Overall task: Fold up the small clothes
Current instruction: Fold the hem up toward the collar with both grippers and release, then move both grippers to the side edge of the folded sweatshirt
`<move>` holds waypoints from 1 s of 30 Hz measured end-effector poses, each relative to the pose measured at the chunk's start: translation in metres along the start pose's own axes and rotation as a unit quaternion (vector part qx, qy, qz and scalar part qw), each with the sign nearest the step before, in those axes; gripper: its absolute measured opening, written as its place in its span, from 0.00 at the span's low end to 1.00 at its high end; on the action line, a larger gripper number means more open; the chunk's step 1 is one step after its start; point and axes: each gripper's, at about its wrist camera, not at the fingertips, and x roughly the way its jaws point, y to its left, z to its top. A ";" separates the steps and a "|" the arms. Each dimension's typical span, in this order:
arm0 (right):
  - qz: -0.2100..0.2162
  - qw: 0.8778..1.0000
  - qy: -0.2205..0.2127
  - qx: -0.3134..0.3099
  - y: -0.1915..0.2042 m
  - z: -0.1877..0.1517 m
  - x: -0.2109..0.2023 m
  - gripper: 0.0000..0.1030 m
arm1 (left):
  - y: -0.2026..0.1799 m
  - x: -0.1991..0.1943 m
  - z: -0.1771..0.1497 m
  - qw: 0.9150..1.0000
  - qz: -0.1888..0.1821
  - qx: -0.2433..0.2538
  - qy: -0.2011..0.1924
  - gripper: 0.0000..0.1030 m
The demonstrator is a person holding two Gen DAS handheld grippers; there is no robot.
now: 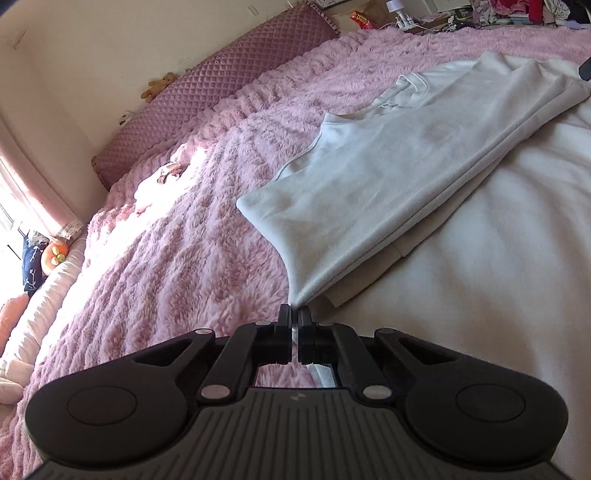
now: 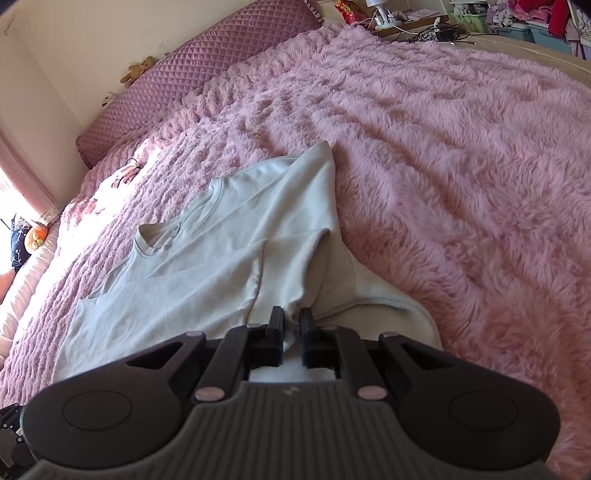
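A small white shirt (image 1: 388, 177) with a buttoned neckline lies partly folded on a fluffy pink blanket (image 1: 166, 258). My left gripper (image 1: 294, 314) is shut on the shirt's near corner, which is pulled to a point between the pads. In the right wrist view the same shirt (image 2: 207, 273) spreads out to the left, its sleeve folded over the body. My right gripper (image 2: 291, 317) is shut on a bunched edge of the shirt at its near right side. A white cloth (image 1: 498, 277) lies under the shirt.
A purple quilted headboard cushion (image 1: 207, 96) runs along the wall with a small teddy bear (image 1: 159, 86) on it. A cluttered shelf (image 2: 406, 18) stands beyond the bed. Wide pink blanket (image 2: 461, 166) stretches to the right. Cushions (image 1: 40, 258) lie by the window at left.
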 end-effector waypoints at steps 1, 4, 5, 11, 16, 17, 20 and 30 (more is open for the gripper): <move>-0.006 1.000 0.008 0.008 -0.005 -0.004 0.005 0.03 | -0.003 0.004 -0.001 1.000 0.000 0.001 0.008 0.02; -0.007 1.000 0.010 0.014 -0.012 -0.009 0.011 0.03 | -0.007 0.008 0.001 1.000 0.004 0.009 0.016 0.02; -0.008 1.000 0.008 0.014 -0.012 -0.010 0.011 0.04 | -0.006 0.009 0.002 1.000 0.002 0.008 0.018 0.02; -0.017 1.000 0.009 0.016 -0.011 -0.005 0.002 0.17 | -0.002 -0.012 0.002 0.999 0.017 0.025 0.013 0.14; -0.010 0.999 -0.003 0.030 -0.016 -0.004 -0.038 0.18 | 0.012 -0.056 -0.001 1.000 -0.001 -0.007 0.010 0.19; -0.009 1.000 -0.005 0.030 -0.017 -0.006 -0.047 0.19 | 0.015 -0.065 -0.002 1.000 -0.011 -0.024 0.011 0.20; 0.002 1.000 -0.007 0.022 -0.019 -0.014 -0.084 0.19 | 0.032 -0.096 -0.005 0.992 -0.069 -0.104 0.019 0.31; 0.072 0.995 0.032 -0.062 -0.034 -0.068 -0.203 0.34 | 0.066 -0.182 -0.060 0.898 -0.283 -0.335 0.042 0.69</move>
